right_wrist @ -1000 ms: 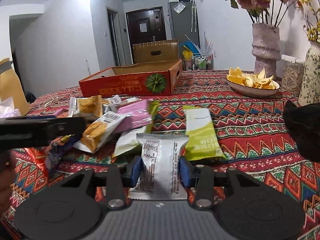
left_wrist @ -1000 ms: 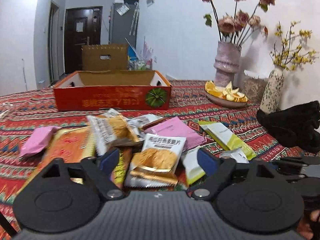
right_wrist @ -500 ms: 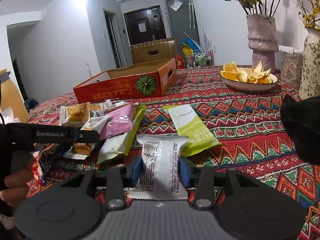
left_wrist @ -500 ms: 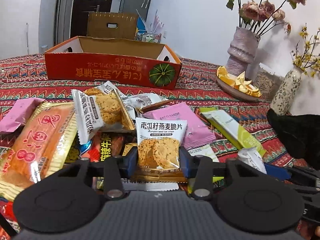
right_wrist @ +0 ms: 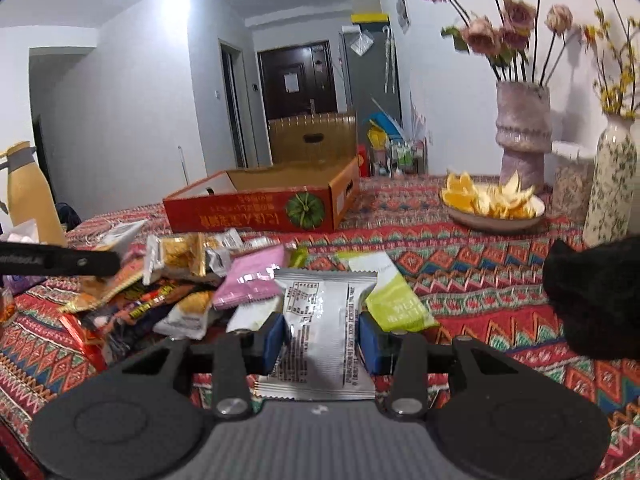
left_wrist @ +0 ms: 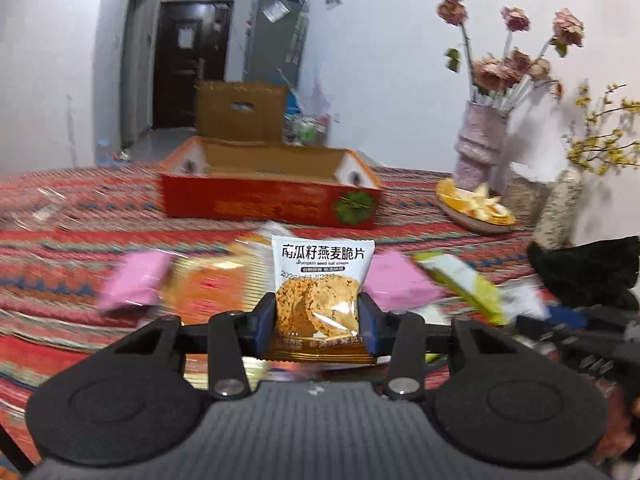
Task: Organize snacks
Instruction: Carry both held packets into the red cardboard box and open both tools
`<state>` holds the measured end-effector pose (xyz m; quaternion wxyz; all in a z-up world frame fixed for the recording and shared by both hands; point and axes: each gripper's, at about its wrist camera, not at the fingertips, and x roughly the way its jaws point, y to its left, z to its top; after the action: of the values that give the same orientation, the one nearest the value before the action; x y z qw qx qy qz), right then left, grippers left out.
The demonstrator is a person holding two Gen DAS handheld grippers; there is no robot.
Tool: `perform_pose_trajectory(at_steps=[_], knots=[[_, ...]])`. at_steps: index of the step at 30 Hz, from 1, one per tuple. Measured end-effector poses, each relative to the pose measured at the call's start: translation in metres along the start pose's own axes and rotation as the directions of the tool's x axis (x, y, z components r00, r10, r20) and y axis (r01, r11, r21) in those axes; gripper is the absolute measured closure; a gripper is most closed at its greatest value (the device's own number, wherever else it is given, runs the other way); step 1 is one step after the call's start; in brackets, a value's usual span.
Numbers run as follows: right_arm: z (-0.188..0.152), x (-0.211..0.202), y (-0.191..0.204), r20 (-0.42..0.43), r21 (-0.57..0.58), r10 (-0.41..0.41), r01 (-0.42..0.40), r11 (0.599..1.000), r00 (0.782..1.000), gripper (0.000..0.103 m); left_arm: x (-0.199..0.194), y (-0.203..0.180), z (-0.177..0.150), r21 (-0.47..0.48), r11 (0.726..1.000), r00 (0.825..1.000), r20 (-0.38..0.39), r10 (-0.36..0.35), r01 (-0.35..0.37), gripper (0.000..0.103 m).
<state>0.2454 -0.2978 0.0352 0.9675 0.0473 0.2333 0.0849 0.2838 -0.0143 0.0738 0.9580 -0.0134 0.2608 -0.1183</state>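
Observation:
My left gripper (left_wrist: 318, 320) is shut on an oat crisp packet (left_wrist: 320, 288), white on top with biscuits showing, and holds it up above the snack pile. My right gripper (right_wrist: 322, 336) is shut on a silver packet (right_wrist: 320, 320) with its printed back facing me. An open red cardboard box (left_wrist: 272, 200) stands further back on the patterned tablecloth; it appears again as the red box (right_wrist: 260, 210) in the right wrist view. The heap of loose snacks (right_wrist: 172, 280) lies left of the right gripper, with a pink packet (right_wrist: 256, 276) and a green-white packet (right_wrist: 390, 296) close by.
A bowl of orange peel (right_wrist: 494, 208), a pink vase of dried roses (right_wrist: 520, 136) and a speckled vase (right_wrist: 608, 184) stand at the right. A black soft thing (right_wrist: 596, 296) lies at the right edge. A yellow bottle (right_wrist: 30, 196) stands far left.
My left gripper closed on the oat crisp packet and lifted it off the pile toward the box. My right gripper rose slightly, still gripping the silver packet.

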Motion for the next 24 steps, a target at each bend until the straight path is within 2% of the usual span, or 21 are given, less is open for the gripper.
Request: perform_pose_trajectory(at_steps=[4, 9, 16, 24], knots=[[0.011, -0.011, 0.003, 0.048, -0.015, 0.014, -0.013, 1.000, 0.999, 0.063, -0.020, 0.022, 0.008, 0.038, 0.993, 0.994, 0.018, 0.108, -0.109, 0.060], [0.029, -0.021, 0.004, 0.096, -0.068, 0.051, -0.045, 0.997, 0.994, 0.063, -0.032, 0.040, 0.020, 0.039, 0.978, 0.976, 0.076, 0.204, -0.207, 0.060], [0.050, -0.023, 0.005, 0.127, -0.145, 0.096, -0.078, 0.986, 0.987, 0.063, -0.021, 0.059, 0.039, 0.005, 0.970, 0.965, 0.102, 0.241, -0.243, 0.060], [0.092, -0.005, 0.001, 0.138, -0.185, 0.153, -0.126, 0.975, 0.979, 0.063, 0.009, 0.063, 0.070, -0.020, 0.975, 0.965, 0.140, 0.220, -0.219, 0.060]])
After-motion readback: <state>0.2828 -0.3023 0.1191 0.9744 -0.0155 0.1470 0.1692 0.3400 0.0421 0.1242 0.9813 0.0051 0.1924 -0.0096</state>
